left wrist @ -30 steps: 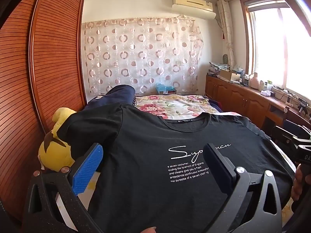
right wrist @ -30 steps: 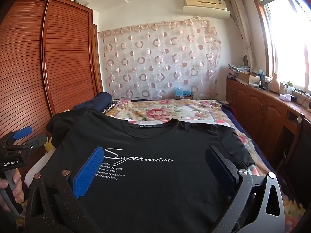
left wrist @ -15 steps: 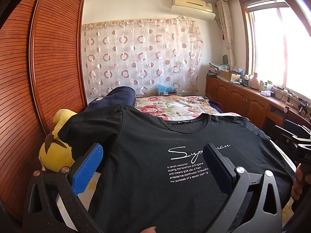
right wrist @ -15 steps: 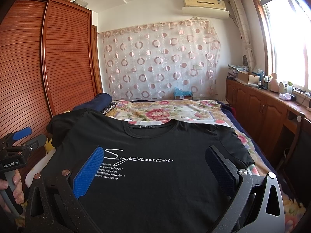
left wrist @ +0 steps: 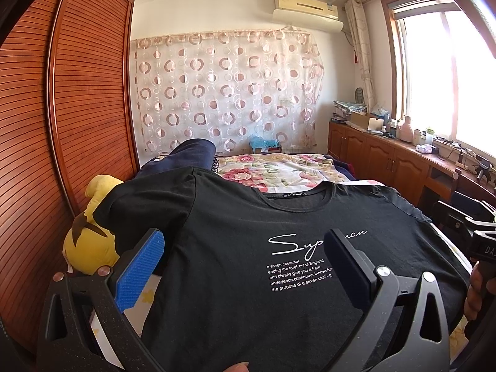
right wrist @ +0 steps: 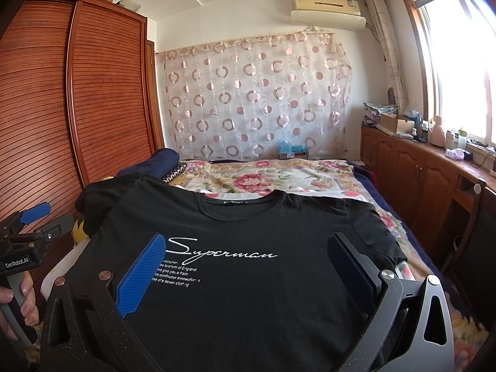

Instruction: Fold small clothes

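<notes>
Black T-shirt [right wrist: 248, 279] lies flat, print up, unfolded on the bed.

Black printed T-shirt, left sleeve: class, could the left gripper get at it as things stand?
Probably yes. The left gripper is open above the black printed T-shirt, and its left sleeve lies uncovered, draped beside the yellow plush toy.

Black claw [right wrist: 245, 274], blue ribbed pads [right wrist: 141, 274]
</notes>
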Demonstrator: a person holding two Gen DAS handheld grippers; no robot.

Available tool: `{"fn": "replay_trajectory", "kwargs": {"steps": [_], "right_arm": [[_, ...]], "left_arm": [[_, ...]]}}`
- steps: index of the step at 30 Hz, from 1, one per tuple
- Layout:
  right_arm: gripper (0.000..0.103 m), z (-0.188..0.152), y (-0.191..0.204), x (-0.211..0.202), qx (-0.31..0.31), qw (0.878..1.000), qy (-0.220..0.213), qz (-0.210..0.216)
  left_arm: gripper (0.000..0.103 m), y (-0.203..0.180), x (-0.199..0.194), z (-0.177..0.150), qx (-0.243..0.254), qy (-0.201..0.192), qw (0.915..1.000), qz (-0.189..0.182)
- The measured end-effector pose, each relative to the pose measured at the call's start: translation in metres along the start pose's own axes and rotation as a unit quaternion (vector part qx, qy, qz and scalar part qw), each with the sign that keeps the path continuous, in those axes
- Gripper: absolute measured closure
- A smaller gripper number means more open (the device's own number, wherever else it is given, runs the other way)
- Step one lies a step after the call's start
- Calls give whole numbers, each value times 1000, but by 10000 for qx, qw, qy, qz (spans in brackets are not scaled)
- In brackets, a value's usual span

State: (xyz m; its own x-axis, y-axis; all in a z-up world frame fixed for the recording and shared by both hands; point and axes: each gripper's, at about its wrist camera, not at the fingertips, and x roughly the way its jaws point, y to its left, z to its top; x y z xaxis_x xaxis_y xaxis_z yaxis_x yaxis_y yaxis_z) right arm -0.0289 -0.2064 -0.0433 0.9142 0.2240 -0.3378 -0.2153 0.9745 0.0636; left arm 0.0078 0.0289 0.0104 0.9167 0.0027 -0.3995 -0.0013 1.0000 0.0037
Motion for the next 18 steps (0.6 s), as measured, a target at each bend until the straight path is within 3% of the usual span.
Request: {"fn": "replay_trajectory", "kwargs": {"steps": [16, 18], "right_arm": [[0, -1, 1, 1, 12, 10000, 36, 49], [0, -2, 0, 4, 22, 9999, 71, 96]], "left_arm": [[0, 6, -3, 11, 52, 72, 10000, 30], [0, 9, 3, 7, -150, -2, 9999, -26]]}}
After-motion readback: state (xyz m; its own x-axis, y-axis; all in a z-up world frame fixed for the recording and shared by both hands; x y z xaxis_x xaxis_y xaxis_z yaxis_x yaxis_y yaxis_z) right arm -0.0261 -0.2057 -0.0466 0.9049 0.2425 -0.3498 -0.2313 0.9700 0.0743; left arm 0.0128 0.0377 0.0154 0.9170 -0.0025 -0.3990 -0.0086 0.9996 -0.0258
